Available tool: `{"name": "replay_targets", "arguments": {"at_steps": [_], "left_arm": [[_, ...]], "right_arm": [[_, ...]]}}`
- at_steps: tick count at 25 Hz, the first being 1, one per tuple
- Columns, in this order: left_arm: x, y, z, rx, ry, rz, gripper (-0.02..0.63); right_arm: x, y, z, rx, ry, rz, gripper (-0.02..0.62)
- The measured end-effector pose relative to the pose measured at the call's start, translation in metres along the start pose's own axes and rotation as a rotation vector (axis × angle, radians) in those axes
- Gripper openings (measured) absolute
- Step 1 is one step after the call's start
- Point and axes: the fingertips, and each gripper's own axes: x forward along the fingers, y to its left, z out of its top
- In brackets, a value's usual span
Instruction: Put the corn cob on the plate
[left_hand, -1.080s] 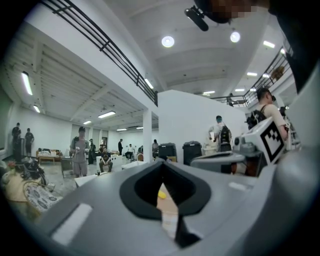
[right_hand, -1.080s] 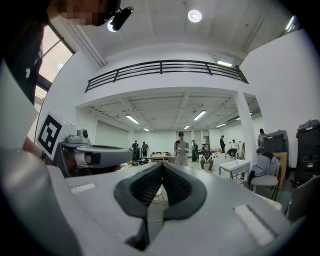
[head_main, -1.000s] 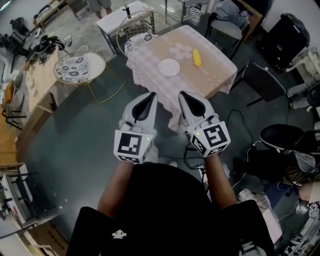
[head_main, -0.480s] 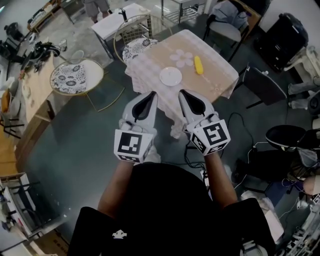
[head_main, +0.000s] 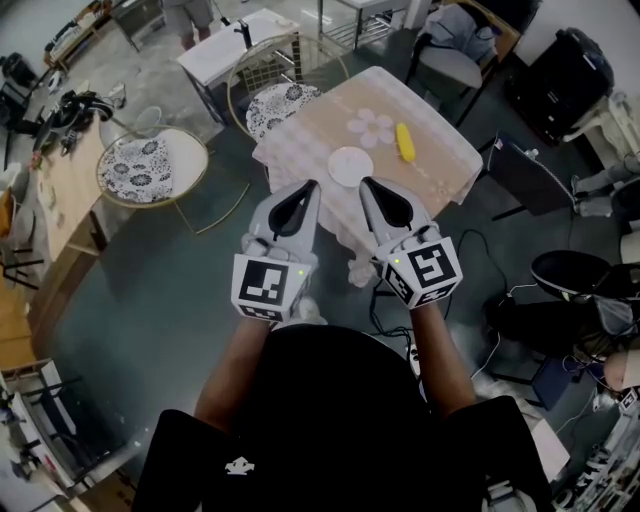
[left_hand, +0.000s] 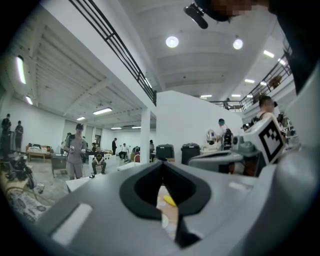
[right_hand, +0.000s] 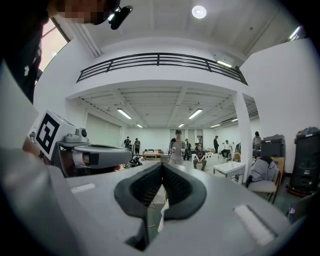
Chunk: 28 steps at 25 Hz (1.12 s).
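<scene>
A yellow corn cob (head_main: 404, 140) lies on the table (head_main: 440, 160), which wears a pale checked cloth, right of a flower-shaped mat. An empty white plate (head_main: 350, 165) sits near the table's front edge, left of the cob. My left gripper (head_main: 311, 187) and right gripper (head_main: 365, 183) are held side by side, level, short of the table and just before the plate. Both are shut with nothing in them. In the left gripper view the corn cob (left_hand: 169, 200) and the plate (left_hand: 164, 220) show through the gap under the closed left gripper (left_hand: 161, 161). The right gripper (right_hand: 163, 164) shows closed tips.
Two round chairs with floral cushions (head_main: 150, 160) (head_main: 283, 100) stand left of the table. A black chair (head_main: 530, 165) stands at its right, a grey one (head_main: 455, 55) behind. A wooden desk (head_main: 60, 190) runs along the left. Cables lie on the floor (head_main: 470, 250). People (right_hand: 177, 147) stand far off.
Both grippers, still shut and side by side, have come closer to the table. The plate and the cob now lie nearer to the gripper tips in the head view.
</scene>
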Motion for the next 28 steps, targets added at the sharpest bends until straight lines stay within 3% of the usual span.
{"name": "replay_targets", "arguments": {"at_steps": [7,28], "left_arm": [[0.004,0.023,-0.004,-0.009,-0.004,-0.036,0.009],[0.0,0.051,-0.021,-0.075,0.004,-0.032,0.009]], "right_arm": [[0.021,0.002,0.003,-0.005,0.004,-0.042,0.003],[0.04,0.003,0.001,-0.023,0.022,-0.099,0.003]]}}
